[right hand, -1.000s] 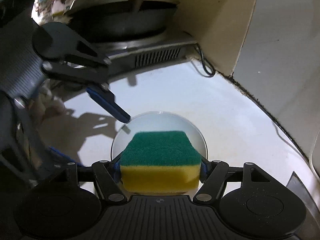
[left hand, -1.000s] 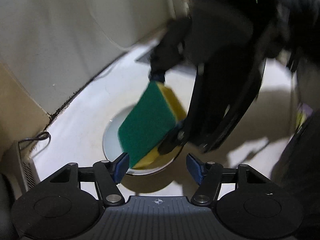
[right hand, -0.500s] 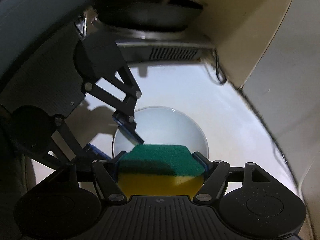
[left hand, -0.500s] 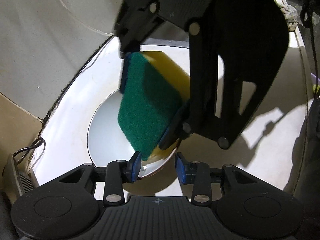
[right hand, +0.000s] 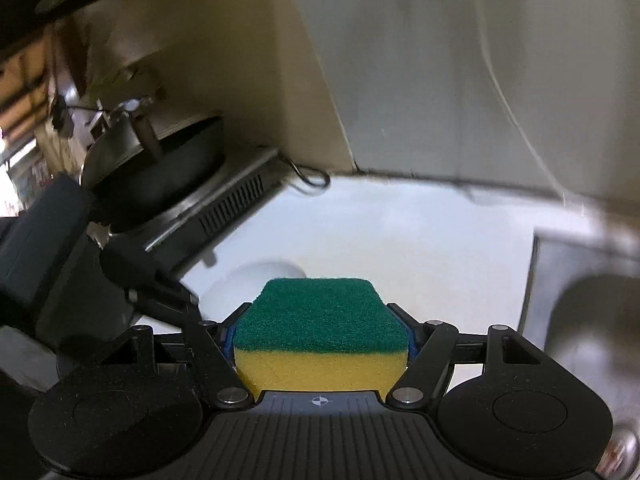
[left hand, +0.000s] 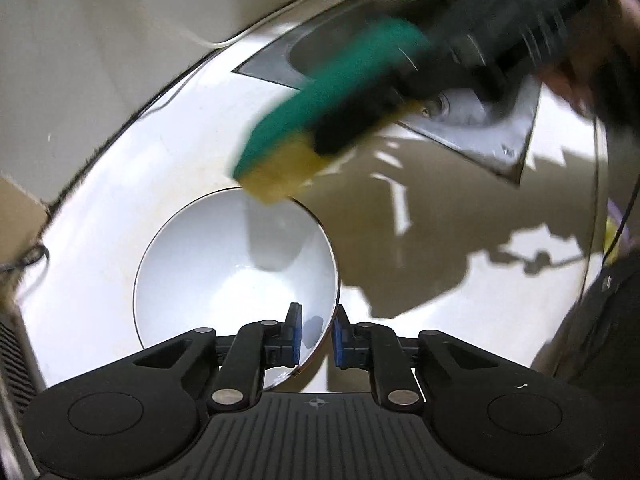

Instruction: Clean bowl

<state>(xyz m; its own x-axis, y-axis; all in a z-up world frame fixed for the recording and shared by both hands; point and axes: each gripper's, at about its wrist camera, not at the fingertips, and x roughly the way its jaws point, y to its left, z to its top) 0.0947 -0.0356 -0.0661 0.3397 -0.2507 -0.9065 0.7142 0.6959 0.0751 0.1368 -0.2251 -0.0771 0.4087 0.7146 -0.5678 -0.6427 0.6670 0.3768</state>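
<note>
Left gripper (left hand: 316,334) pinching the rim of the white bowl (left hand: 232,276); right gripper (right hand: 320,340) clamped on the sponge (right hand: 320,340).

The bowl sits on the white surface (left hand: 120,168), its inside bare and glossy with only a shadow across it; one blue pad of the left gripper is inside the wall and the other outside, closed onto the near rim. In the left wrist view the green-and-yellow sponge hangs above the bowl's far edge, smeared by motion blur, so whether it touches the rim cannot be told. Behind it a steel sink (left hand: 472,112) is set into the surface, its basin mostly covered by the blurred right gripper. In the right wrist view the sponge hides most of the bowl; a dark pan (right hand: 160,164) sits on a cooker at the left.
</note>
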